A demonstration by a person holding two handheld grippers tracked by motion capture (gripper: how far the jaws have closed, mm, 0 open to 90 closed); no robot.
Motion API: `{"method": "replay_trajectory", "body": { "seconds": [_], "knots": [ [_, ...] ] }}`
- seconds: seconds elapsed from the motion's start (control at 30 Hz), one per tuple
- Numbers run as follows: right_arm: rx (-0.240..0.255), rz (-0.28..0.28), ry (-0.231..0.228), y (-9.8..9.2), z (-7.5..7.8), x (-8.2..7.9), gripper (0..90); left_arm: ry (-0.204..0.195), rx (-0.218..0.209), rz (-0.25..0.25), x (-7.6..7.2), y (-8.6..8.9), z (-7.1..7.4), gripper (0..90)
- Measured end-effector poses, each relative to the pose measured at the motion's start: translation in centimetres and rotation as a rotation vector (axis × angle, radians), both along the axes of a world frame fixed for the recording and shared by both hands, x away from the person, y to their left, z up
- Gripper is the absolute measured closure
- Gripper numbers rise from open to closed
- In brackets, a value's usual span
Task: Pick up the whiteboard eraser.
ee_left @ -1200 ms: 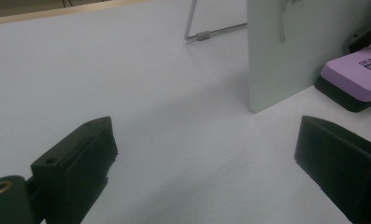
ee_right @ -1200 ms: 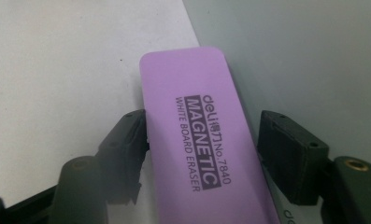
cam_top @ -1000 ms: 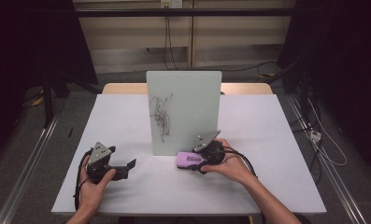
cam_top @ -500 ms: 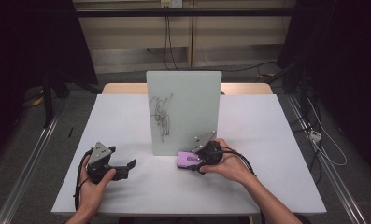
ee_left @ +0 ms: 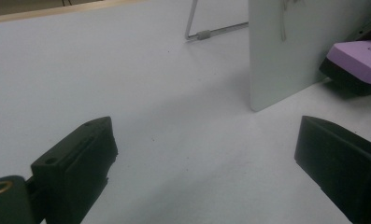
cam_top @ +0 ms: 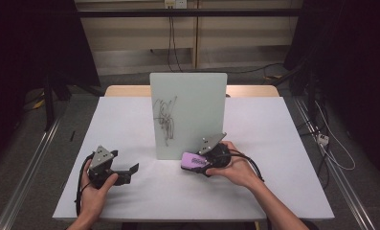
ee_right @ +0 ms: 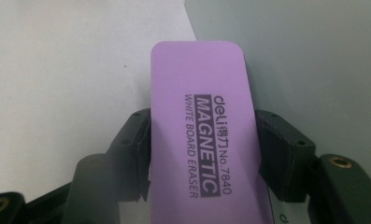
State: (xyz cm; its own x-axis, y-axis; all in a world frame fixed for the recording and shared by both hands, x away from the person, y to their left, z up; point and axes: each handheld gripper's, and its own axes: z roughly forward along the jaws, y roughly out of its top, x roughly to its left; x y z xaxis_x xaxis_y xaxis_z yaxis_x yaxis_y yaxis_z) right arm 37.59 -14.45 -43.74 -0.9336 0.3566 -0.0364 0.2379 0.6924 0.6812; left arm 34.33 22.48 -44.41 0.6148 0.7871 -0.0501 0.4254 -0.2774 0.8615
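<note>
A purple whiteboard eraser lies on the white table at the foot of an upright whiteboard that bears a black scribble. My right gripper has just been closing and is shut on the eraser, its pads pressed to both long sides. To the left, my left gripper rests low over the table, open, with nothing between its fingers. From the left gripper the eraser lies ahead to the right, beside the board's edge.
A wire stand leg props the whiteboard from behind. Cables trail from both grippers across the table. Bare white tabletop lies between the two hands and to the far left and right of the board.
</note>
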Motion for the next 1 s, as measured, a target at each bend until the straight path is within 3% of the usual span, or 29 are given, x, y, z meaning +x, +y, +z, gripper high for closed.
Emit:
{"method": "replay_trajectory", "body": {
  "seconds": [0.37, 0.57, 1.0],
  "knots": [
    [0.060, -0.023, -0.012, -0.10, 0.40, -0.23, 41.1, 0.010, 0.002, 0.001, -0.03, 0.21, -0.20, 5.2],
    [0.117, -0.046, -0.031, -0.26, 0.89, -0.25, 41.1, 0.023, -0.013, 0.009, 0.16, 0.36, -0.43, 5.2],
    [0.148, -0.066, -0.052, -0.53, 1.10, -0.68, 41.2, 0.010, 0.001, -0.003, 0.11, 0.15, -0.23, 5.2]
  ]
}}
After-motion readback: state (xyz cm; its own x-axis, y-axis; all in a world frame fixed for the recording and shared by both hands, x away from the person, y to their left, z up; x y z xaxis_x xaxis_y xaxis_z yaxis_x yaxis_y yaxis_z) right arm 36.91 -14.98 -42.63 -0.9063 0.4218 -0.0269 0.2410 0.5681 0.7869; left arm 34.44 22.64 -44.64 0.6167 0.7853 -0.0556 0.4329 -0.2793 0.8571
